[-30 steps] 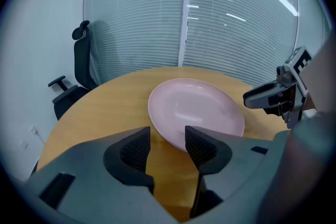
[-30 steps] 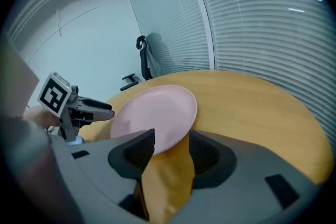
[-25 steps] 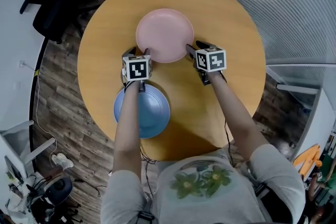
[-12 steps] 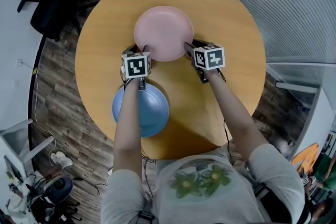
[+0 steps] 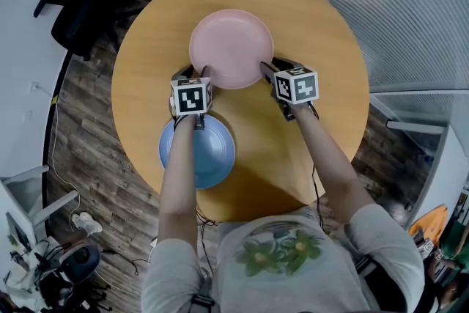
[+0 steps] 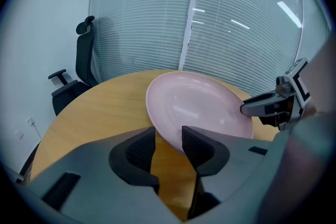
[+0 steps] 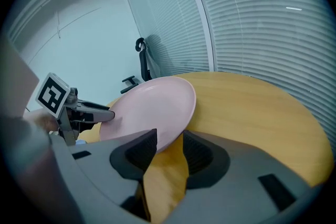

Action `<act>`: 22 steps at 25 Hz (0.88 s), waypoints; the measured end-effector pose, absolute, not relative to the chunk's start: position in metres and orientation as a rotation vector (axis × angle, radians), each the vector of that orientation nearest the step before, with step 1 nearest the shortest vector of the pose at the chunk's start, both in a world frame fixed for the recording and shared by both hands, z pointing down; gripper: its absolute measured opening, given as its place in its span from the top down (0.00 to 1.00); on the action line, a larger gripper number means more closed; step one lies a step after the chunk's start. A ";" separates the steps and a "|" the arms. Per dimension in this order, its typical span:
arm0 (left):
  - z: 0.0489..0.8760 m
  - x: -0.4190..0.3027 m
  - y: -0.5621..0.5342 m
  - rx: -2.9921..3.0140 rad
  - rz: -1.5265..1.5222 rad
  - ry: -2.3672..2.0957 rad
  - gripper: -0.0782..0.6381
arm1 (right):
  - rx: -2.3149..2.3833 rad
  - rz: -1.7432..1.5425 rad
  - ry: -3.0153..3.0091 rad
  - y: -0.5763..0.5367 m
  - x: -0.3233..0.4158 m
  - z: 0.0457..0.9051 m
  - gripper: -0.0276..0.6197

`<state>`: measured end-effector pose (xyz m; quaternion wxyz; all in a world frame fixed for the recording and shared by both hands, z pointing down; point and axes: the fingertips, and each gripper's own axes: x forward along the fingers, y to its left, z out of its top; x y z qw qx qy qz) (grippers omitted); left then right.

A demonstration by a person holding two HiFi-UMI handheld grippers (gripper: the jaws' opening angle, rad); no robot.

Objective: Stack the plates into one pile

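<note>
The pale pink round plate (image 5: 231,48) is sitting over the far half of the round wooden surface (image 5: 322,26), and it is being held by its near rim at two points. The left claw (image 6: 168,134) is taking the rim on the plate's left and the right claw (image 7: 169,136) is taking it on the plate's right. The jaws of both claws have just been closing. In each gripper view the thin pink rim is now standing between the ribbed pads, which are pressing on it at their tips. The jaws are therefore standing fairly wide, yet clamped on the plate's edge and nothing else. In the head view the plate is looking slightly larger against the surface than a second ago. In the gripper views its edge is showing above the wood, so it is probably just coming up. That would mean the pick is made and the carry is beginning. The blue round plate (image 5: 216,150) is lying well apart from it at the near left edge, partly under the left forearm, and is likely serving as the base of the pile. Both claws are gripping only the rim, so they need to travel together or the plate may tip or slip. Beyond the surface a black office chair (image 5: 77,11) is standing on the plank floor.
</note>
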<state>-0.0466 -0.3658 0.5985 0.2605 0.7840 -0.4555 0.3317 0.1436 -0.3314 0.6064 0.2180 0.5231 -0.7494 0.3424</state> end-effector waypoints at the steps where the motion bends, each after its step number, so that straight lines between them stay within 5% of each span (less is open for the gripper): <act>1: 0.593 -0.046 -0.363 2.130 0.895 -1.236 0.64 | 1.449 0.944 -2.082 -0.329 0.144 0.601 0.69; 22: 0.482 -0.051 -0.195 2.246 0.821 -1.313 0.64 | 1.425 0.803 -2.182 -0.163 0.141 0.493 0.69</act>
